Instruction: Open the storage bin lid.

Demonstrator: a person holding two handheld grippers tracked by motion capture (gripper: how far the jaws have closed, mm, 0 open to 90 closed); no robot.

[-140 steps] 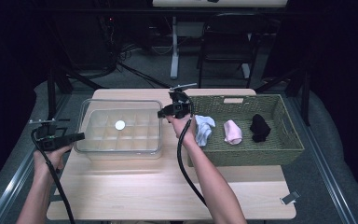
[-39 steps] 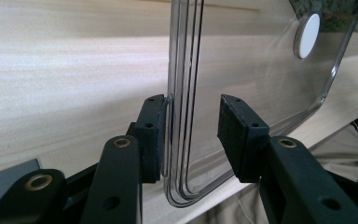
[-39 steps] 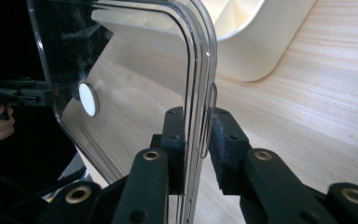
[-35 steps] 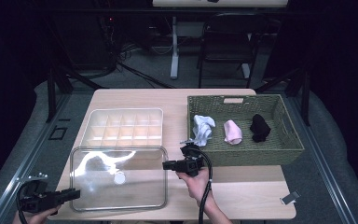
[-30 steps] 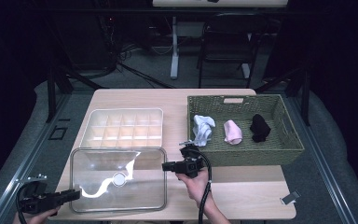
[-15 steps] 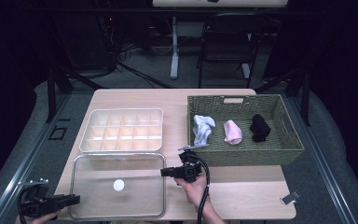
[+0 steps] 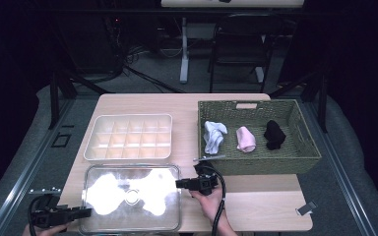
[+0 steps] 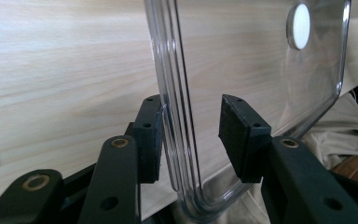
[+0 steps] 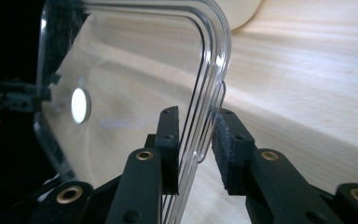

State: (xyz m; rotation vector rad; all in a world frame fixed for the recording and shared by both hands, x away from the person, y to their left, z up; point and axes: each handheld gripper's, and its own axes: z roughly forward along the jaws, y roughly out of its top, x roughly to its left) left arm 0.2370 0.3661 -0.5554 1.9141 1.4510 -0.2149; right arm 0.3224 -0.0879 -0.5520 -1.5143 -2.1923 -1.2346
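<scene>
One wooden table (image 7: 256,211) | clear lid (image 7: 130,196) lying flat | dark room

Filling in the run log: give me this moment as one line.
clear plastic lid flat on wooden table | left tongs open around edge | right tongs open around edge | compartment tray uncovered

Clear plastic lid (image 9: 135,88), rounded corner, white round disc (image 9: 79,105) at centre; rim lies between the right gripper's (image 9: 193,140) black jaws, small gap showing. Beneath: light wooden table (image 9: 307,79). Far left: other gripper (image 9: 14,95).
</scene>
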